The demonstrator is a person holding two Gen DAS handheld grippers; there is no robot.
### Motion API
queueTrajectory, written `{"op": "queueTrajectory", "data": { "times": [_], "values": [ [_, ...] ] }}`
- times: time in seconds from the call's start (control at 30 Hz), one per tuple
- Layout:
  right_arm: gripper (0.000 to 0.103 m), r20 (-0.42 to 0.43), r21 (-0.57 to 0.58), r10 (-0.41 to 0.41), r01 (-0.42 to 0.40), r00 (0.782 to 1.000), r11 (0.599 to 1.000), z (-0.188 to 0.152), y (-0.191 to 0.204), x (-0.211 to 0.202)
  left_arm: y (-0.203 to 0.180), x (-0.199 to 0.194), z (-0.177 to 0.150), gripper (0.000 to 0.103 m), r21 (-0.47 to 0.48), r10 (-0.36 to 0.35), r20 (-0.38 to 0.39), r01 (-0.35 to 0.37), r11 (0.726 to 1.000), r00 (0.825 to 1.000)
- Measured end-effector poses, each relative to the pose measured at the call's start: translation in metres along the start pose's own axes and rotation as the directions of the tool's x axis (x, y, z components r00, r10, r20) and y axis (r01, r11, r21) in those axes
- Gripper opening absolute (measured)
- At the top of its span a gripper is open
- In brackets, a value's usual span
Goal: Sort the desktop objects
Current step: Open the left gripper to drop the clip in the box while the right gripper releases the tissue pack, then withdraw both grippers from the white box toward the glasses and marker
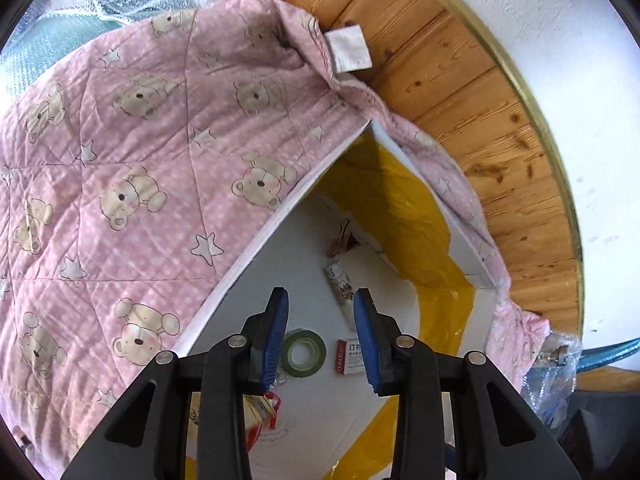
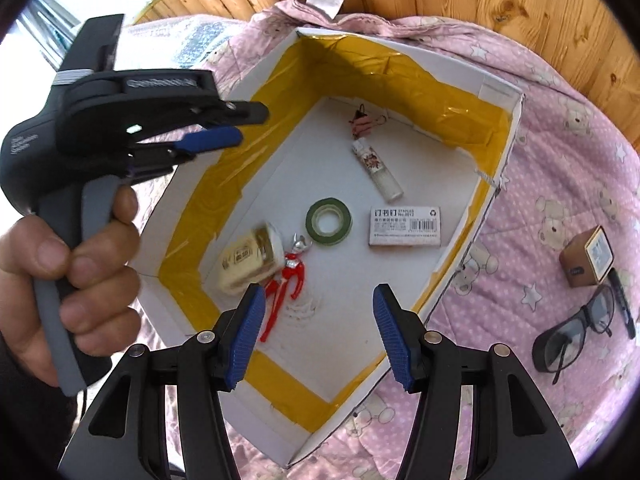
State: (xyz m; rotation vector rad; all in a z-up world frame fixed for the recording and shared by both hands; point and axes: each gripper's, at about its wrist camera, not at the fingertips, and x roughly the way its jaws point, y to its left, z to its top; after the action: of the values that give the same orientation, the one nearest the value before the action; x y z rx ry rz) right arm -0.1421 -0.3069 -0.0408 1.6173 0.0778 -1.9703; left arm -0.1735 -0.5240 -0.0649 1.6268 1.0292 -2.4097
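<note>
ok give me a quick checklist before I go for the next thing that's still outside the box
1. Right gripper empty, jaws apart: ok.
2. Left gripper empty, jaws apart: ok.
3. Items left on the quilt: not ok, the glasses and the small brown box still lie outside the white box.
4. Room in the white box: ok, bare floor shows beside the staples box and green tape roll.
5. Glasses clear of the small brown box: cannot tell, one temple runs close to it.

Bright daylight, fisheye-warped edges w/ dark corners, glare on upper left.
</note>
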Motion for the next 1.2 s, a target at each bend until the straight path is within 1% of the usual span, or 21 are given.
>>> {"op": "queueTrajectory", "data": {
  "times": [0.17,0.3,0.57,0.87,1.2],
  "values": [
    [0.059,0.003,0.009,0.011,-0.011,1.0,1.0,-0.003,0.002,-0.003,0.001,-0.012,-0.007,0.036,0.038,-0.014,-0.015,0.015,0.999,1.0],
    [0.059,0.007,0.008,0.017,-0.017,1.0,1.0,-0.006,0.004,-0.006,-0.002,-0.011,-0.017,0.036,0.051,-0.016,-0.034,0.017,0.999,0.999],
    [0.059,0.016,-0.007,0.018,-0.018,1.0,1.0,-0.017,0.01,-0.016,-0.022,-0.012,-0.042,0.036,0.09,-0.034,-0.062,0.039,0.995,0.998],
    [0.059,0.043,-0.008,0.009,-0.009,0.999,1.0,-0.029,0.012,-0.033,-0.036,-0.023,-0.053,0.036,0.118,-0.033,-0.051,0.039,0.992,0.998],
    [0.059,0.065,-0.02,0.001,0.0,0.998,1.0,-0.047,0.022,-0.051,-0.047,-0.044,-0.072,0.036,0.144,-0.052,-0.033,0.057,0.988,0.998]
  ]
}}
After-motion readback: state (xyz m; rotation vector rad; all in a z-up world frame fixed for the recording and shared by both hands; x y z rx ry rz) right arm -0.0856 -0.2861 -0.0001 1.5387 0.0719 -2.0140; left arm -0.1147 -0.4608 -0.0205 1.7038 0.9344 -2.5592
